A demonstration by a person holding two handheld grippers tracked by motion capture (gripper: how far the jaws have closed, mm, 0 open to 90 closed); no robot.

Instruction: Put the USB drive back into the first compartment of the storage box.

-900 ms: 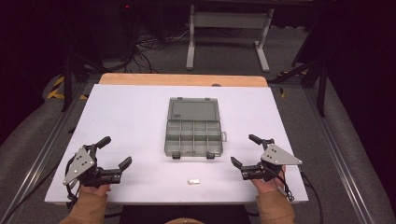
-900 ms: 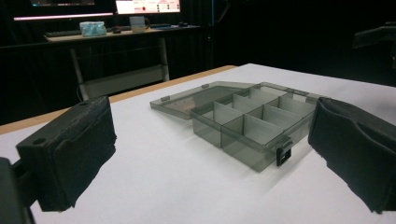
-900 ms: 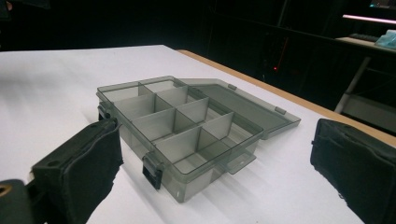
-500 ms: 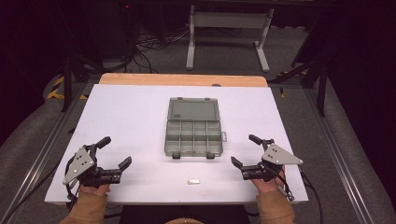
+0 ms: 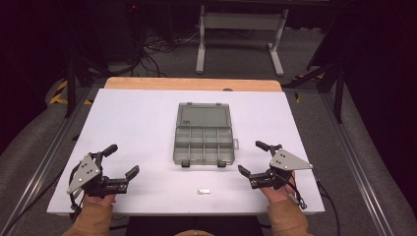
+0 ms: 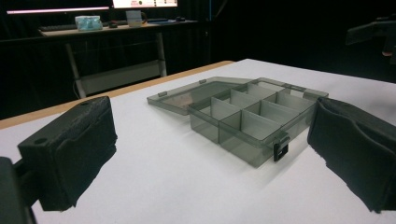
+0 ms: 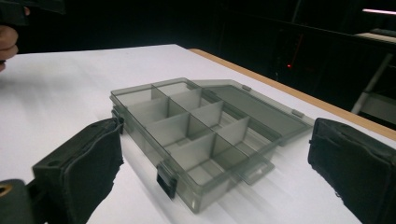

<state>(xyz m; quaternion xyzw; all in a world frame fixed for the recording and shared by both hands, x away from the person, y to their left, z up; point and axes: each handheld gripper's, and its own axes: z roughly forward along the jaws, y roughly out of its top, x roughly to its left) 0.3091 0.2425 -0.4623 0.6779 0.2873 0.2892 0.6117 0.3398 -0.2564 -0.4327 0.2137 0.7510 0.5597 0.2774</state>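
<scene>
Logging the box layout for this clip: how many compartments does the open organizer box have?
8. The box holds two rows of four: one row next to the open lid, one row along the latch side nearest the person. All look empty.

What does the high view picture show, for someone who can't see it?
An open, smoky grey plastic compartment box lies on a white table. The left gripper and right gripper rest open at either side, with a small white piece between them.
</scene>
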